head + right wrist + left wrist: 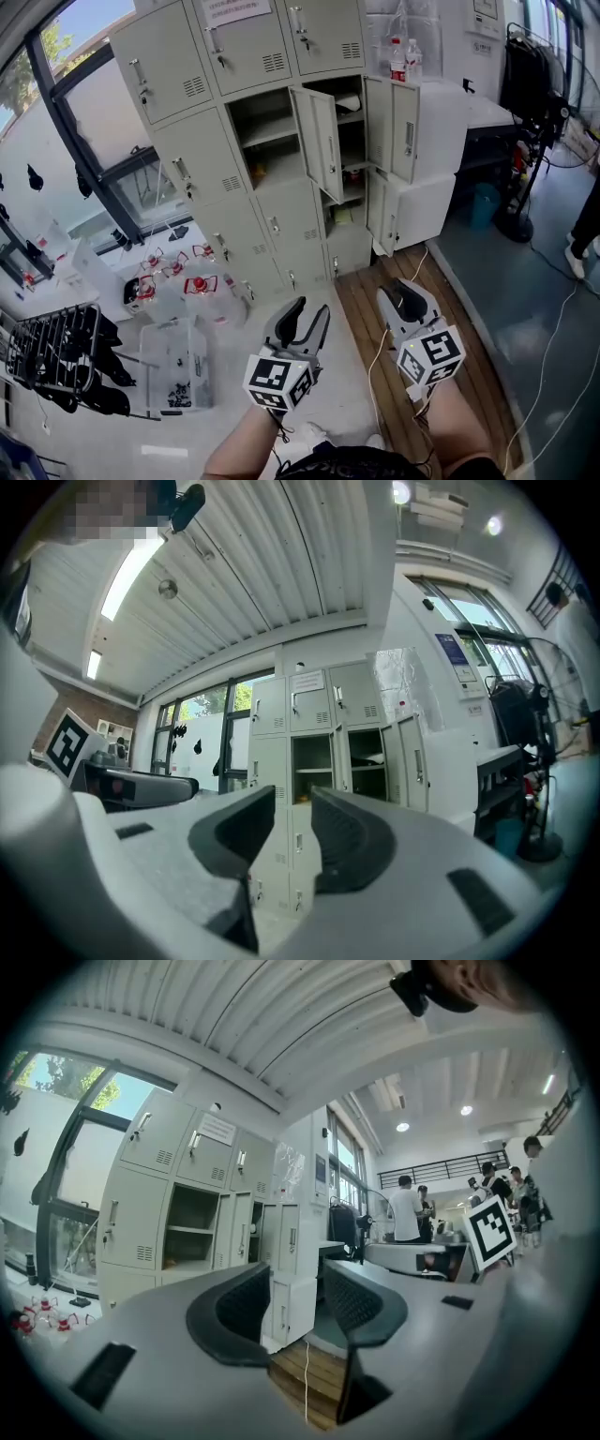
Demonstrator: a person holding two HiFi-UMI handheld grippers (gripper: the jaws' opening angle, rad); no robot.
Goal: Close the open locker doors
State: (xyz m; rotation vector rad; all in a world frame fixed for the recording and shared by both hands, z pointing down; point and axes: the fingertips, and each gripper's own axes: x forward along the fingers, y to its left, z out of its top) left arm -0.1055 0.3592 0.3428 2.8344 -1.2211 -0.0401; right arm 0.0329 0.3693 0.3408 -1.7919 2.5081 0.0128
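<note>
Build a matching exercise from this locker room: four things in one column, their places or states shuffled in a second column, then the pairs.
1. middle locker door
2. red-capped bottles
3. clear bottles
4. left gripper

A. on the floor, left of the lockers
B. swung open
C. on top of the white unit
D. jaws apart, nothing between them

Pairs: 1-B, 2-A, 3-C, 4-D

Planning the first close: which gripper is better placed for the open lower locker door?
Probably right: the right gripper lines up with the lower open door; the left gripper is farther left. Both open, empty.
</note>
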